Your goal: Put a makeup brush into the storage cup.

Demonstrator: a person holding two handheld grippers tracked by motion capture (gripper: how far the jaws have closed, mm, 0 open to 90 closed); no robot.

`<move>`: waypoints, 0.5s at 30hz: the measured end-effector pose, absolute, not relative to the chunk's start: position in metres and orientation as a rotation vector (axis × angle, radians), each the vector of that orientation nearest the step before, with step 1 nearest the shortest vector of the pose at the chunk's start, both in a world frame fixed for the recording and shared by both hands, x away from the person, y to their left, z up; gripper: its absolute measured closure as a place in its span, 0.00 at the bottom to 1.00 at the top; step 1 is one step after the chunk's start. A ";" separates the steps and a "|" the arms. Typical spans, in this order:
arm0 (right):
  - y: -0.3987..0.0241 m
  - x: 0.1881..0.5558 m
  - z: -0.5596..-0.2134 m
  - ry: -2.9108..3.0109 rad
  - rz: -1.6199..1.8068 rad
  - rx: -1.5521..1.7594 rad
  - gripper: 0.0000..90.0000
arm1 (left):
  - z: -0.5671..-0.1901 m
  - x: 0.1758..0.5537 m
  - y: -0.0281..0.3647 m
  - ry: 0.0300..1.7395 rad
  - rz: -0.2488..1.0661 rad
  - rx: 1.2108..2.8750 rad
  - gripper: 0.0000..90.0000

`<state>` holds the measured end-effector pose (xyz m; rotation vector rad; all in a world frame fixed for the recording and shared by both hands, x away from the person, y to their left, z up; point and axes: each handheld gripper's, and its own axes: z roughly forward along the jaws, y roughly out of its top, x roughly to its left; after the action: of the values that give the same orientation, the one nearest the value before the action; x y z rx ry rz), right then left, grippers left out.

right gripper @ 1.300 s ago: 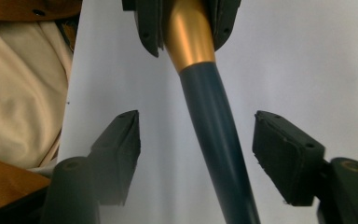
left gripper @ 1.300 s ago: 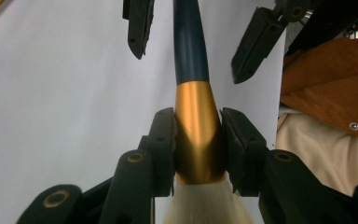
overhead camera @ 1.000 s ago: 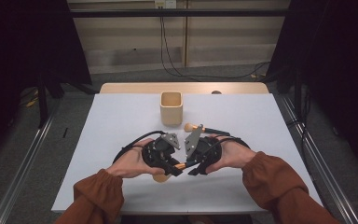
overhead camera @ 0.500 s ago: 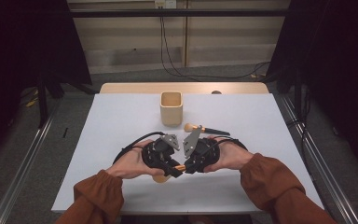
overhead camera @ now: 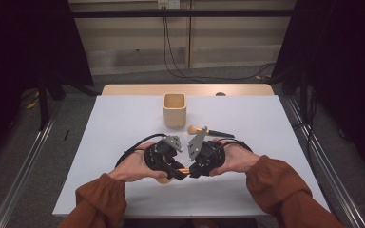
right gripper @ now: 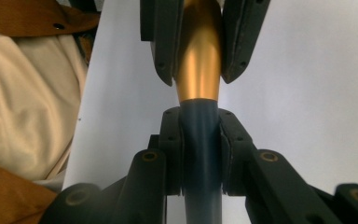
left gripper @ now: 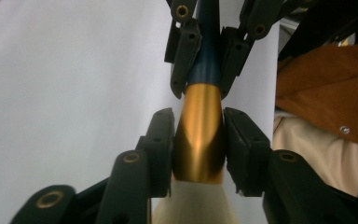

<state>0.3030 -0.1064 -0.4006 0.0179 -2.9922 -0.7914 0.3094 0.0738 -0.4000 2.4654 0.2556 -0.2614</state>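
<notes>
Brush (left gripper: 199, 140) spans both: left gripper (left gripper: 198, 140) clamps its gold ferrule, right gripper (right gripper: 201, 149) its blue handle.

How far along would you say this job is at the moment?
Done: nothing yet; no brush stands in the cup. In hand: a handover of one brush, with the right gripper clamped on its blue handle and the left gripper on the gold ferrule, jaws just easing open. Left: probably this brush and the second brush beside the cup.

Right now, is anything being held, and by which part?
A brush: the left tool grips its gold collar, the right tool its dark blue handle.
</notes>
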 end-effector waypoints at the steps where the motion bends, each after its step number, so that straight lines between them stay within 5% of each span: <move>1: -0.107 0.303 -0.401 -2.992 -0.791 0.016 0.83 | -0.401 0.309 0.074 0.264 -0.250 2.459 0.67; 8: -0.113 0.304 -0.405 -2.975 -0.784 -0.011 0.83 | -0.402 0.309 0.075 0.313 -0.252 2.438 0.50; 15: -0.121 0.305 -0.406 -2.976 -0.786 -0.062 0.83 | -0.400 0.310 0.083 0.395 -0.183 2.387 0.23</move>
<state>0.3048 -0.1214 -0.4062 -0.0622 -2.9762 -0.7863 0.3095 0.0829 -0.4001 2.3874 0.3949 -0.1831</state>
